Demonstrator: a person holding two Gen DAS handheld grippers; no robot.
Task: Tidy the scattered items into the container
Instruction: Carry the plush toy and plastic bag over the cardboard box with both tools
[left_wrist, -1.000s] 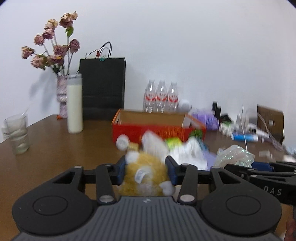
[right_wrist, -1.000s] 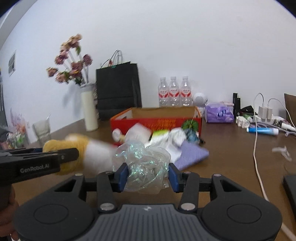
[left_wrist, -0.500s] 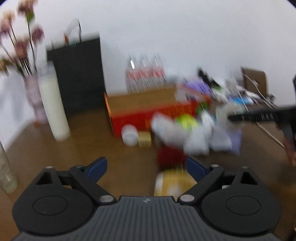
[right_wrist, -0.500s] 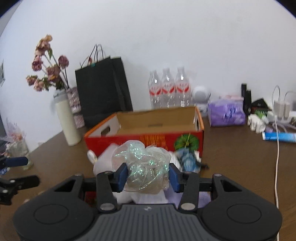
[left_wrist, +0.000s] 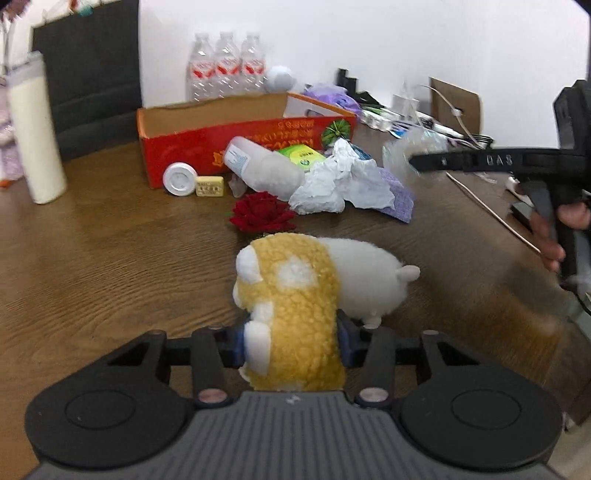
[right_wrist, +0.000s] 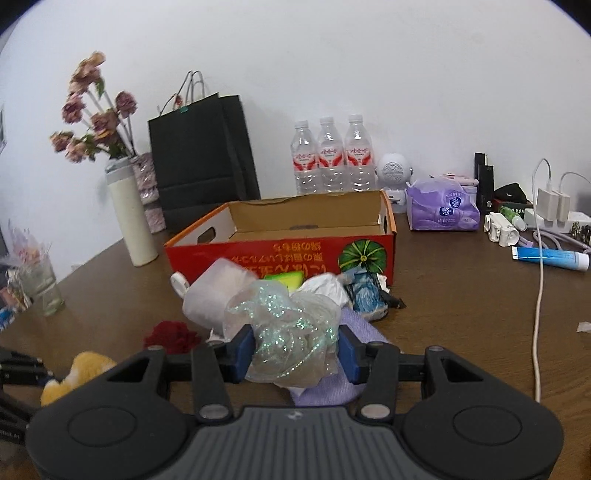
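My left gripper is shut on a yellow and white plush toy that lies on the wooden table. My right gripper is shut on a crumpled glittery clear wrap, held above the pile. The red cardboard box stands open behind a pile: a frosted jar, white crumpled paper, a red fabric rose, a purple cloth, a white lid and a small yellow block. The right gripper also shows in the left wrist view.
A tall white cylinder, a flower vase and a black paper bag stand at the back left. Three water bottles, a purple tissue pack, chargers, cables and a blue tube lie at the back right. A glass stands left.
My left gripper let the plush toy drop, then closed on it again on the table. My right gripper moved forward toward the box with the wrap held.
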